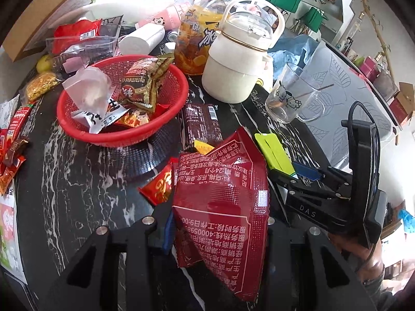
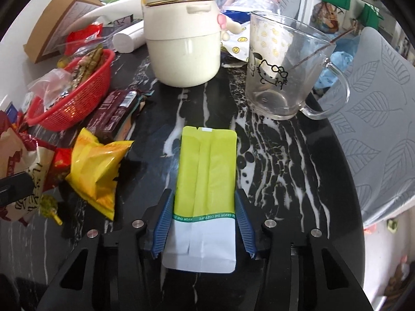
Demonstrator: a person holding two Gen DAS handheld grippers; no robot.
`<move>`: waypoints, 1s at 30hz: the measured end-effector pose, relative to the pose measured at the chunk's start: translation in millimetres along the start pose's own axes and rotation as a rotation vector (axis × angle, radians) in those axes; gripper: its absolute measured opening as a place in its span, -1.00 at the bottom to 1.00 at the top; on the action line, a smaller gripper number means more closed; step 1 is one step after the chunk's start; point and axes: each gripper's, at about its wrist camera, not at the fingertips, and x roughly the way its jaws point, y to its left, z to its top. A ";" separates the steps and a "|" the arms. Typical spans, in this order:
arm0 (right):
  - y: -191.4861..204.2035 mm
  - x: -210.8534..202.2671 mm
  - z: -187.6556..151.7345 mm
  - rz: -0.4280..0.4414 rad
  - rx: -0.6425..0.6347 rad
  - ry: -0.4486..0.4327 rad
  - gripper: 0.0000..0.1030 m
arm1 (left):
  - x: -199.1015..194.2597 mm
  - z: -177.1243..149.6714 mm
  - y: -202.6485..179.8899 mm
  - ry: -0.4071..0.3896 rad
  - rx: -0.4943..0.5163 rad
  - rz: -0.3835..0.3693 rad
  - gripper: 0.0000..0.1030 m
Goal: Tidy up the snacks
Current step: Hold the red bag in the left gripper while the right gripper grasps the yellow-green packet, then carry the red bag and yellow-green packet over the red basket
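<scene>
A red mesh basket (image 1: 166,127) sits on the black marble table and holds several snack packets; it also shows at the left of the right wrist view (image 2: 77,103). My left gripper (image 1: 218,233) is shut on a large dark red snack bag (image 1: 223,207), held above the table near the basket. My right gripper (image 2: 203,220) has its blue pads (image 2: 163,223) closed on the two sides of a lime-green and white packet (image 2: 206,171); it also shows in the left wrist view (image 1: 275,153). A brown bar (image 1: 202,127), a yellow packet (image 2: 96,171) and small red packets (image 1: 158,186) lie beside the basket.
A cream kettle (image 1: 238,59), a juice bottle (image 1: 197,33) and a glass cartoon mug (image 2: 282,72) stand behind. More wrappers lie at the table's left edge (image 1: 13,140). A cardboard box (image 1: 44,10) and a clear tub (image 1: 83,46) are at the back left. A grey leaf-pattern chair (image 2: 384,119) is to the right.
</scene>
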 end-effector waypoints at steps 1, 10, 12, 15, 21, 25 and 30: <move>1.5 -2.2 -3.5 0.007 0.000 -0.001 -0.12 | -1.4 -2.1 0.0 0.002 -0.002 -0.009 -0.22; 8.6 -22.3 -31.6 0.051 0.004 -0.001 -0.12 | -12.6 -22.9 -2.7 0.011 -0.002 -0.015 -0.22; 10.4 -27.4 -38.5 0.060 0.000 0.003 -0.12 | -13.2 -27.7 -2.9 0.018 -0.002 -0.015 -0.22; 14.5 -34.8 -47.0 0.070 -0.007 0.007 -0.12 | -13.6 -35.0 -1.7 0.028 -0.005 -0.012 -0.22; 20.9 -46.3 -62.6 0.085 -0.029 0.021 -0.12 | -17.6 -43.6 -2.4 0.025 0.007 0.006 -0.22; 26.4 -52.8 -73.6 0.097 -0.041 0.035 -0.12 | -19.1 -45.6 -3.8 0.027 0.017 0.003 -0.22; 28.9 -54.4 -81.0 0.091 -0.046 0.053 -0.04 | -16.2 -44.2 -4.6 0.024 0.025 0.014 -0.22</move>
